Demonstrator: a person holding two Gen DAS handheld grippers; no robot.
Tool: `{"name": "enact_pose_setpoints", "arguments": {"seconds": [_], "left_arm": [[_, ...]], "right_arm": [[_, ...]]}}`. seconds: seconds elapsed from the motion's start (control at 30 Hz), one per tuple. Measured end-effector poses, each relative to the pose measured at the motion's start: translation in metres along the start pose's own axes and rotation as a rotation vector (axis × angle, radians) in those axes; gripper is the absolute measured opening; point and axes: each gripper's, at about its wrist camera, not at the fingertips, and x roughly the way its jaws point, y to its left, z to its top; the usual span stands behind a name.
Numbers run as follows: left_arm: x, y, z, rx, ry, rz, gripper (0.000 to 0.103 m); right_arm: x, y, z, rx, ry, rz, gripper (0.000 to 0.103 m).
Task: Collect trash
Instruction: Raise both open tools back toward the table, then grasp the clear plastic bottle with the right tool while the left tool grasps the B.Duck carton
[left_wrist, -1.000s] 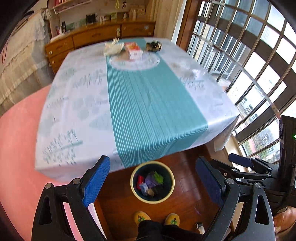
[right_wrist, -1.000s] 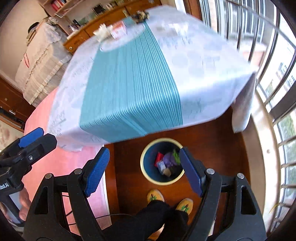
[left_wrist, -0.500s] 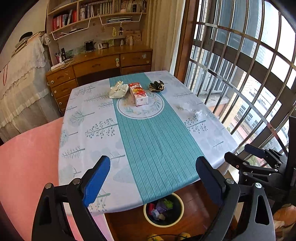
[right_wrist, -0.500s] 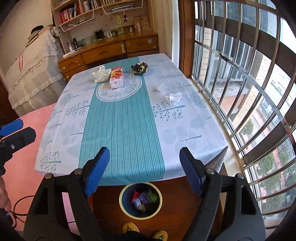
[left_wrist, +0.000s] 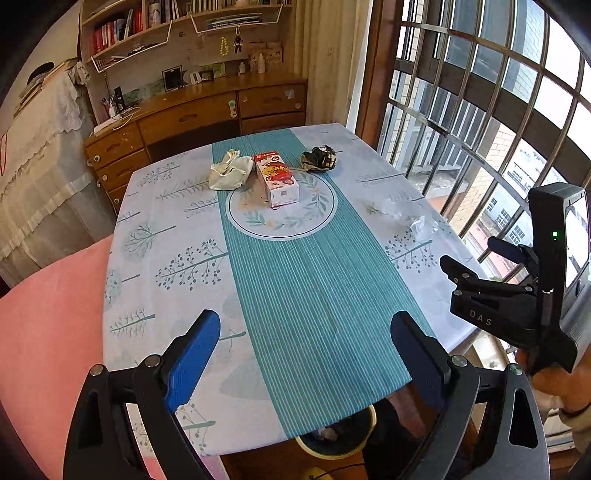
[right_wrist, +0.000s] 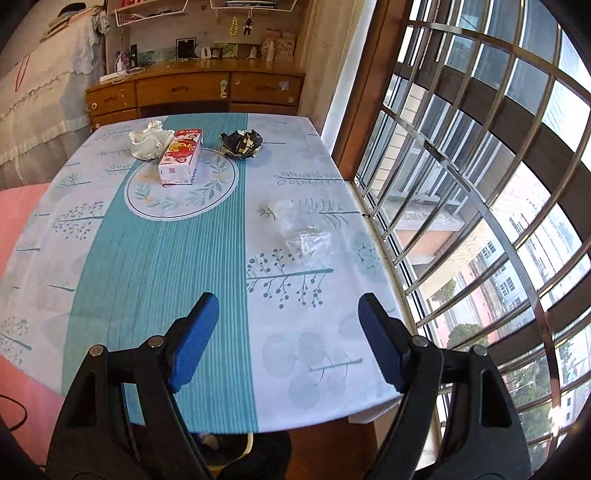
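Observation:
On the far half of the table lie a crumpled white tissue (left_wrist: 229, 173) (right_wrist: 148, 142), a red and white carton (left_wrist: 277, 178) (right_wrist: 181, 156), a crumpled dark wrapper (left_wrist: 319, 158) (right_wrist: 242, 144) and a clear plastic wrapper (left_wrist: 410, 218) (right_wrist: 303, 234). Under the table's near edge stands the bin (left_wrist: 336, 435), mostly hidden. My left gripper (left_wrist: 306, 354) is open and empty over the near edge. My right gripper (right_wrist: 286, 338) is open and empty too, short of the clear wrapper. In the left wrist view the right gripper (left_wrist: 509, 291) shows at the right, its jaws seen side-on.
The table (left_wrist: 166, 258) wears a white and teal cloth. A barred window (right_wrist: 480, 184) runs along its right side. A wooden dresser (left_wrist: 192, 118) and bookshelves stand behind. A pink seat (left_wrist: 48, 325) is at the left.
Both grippers tilted up from the bin on the floor and now face across the tabletop. The trash items have come closer in view. The bin has slipped under the table edge.

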Motion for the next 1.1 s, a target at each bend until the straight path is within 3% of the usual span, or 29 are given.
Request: {"name": "enact_pose_setpoints", "arguments": {"seconds": [0.33, 0.43, 0.57, 0.7, 0.87, 1.1], "left_arm": [[0.098, -0.007, 0.068, -0.115, 0.118, 0.07, 0.095], [0.123, -0.013, 0.088, -0.141, 0.138, 0.083, 0.095], [0.152, -0.024, 0.11, -0.158, 0.167, 0.096, 0.095], [0.174, -0.03, 0.13, -0.166, 0.175, 0.111, 0.095], [0.201, -0.024, 0.162, -0.185, 0.175, 0.135, 0.095], [0.241, 0.004, 0.201, -0.233, 0.198, 0.192, 0.095]], "right_arm": [[0.138, 0.002, 0.036, -0.274, 0.034, -0.086, 0.075], [0.172, -0.007, 0.043, -0.32, 0.055, -0.072, 0.075], [0.198, -0.02, 0.053, -0.324, 0.107, 0.017, 0.041], [0.211, -0.035, 0.068, -0.291, 0.124, 0.126, 0.04], [0.232, -0.056, 0.097, -0.154, 0.192, 0.306, 0.034], [0.248, -0.065, 0.133, 0.007, 0.232, 0.437, 0.034]]}}
